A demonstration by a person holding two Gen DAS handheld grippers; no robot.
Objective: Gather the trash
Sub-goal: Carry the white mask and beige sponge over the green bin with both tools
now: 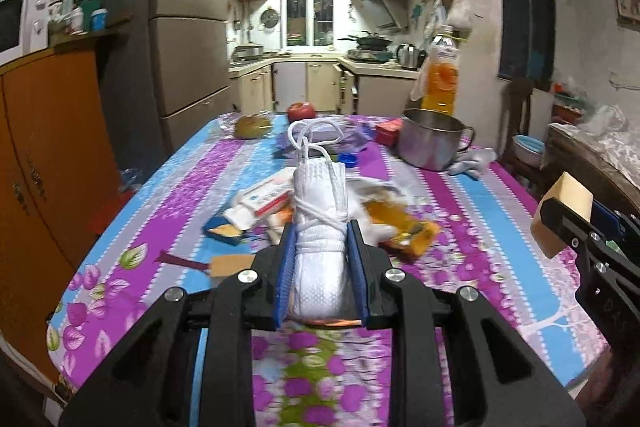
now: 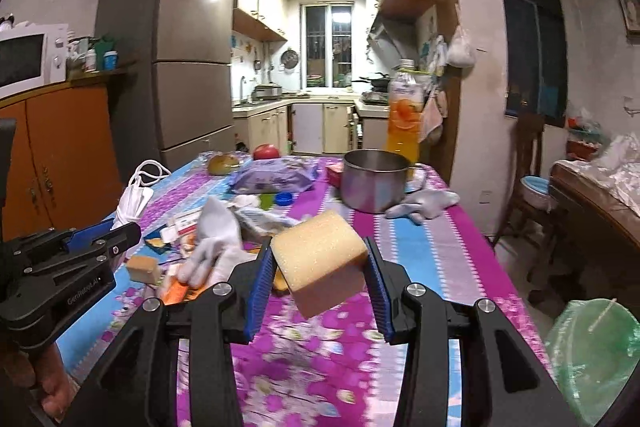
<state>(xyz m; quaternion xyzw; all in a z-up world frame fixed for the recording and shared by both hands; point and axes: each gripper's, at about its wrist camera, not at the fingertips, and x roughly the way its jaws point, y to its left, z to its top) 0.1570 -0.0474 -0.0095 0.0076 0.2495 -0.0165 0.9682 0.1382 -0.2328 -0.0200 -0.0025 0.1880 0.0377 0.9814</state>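
Right wrist: sponge [image 2: 320, 259] above table edge [image 2: 500, 291]

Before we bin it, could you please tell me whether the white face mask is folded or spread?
Folded: the white face mask is a tight bundle with its ear loops wound around it.

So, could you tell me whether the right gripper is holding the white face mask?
No, the right gripper holds a yellow sponge.
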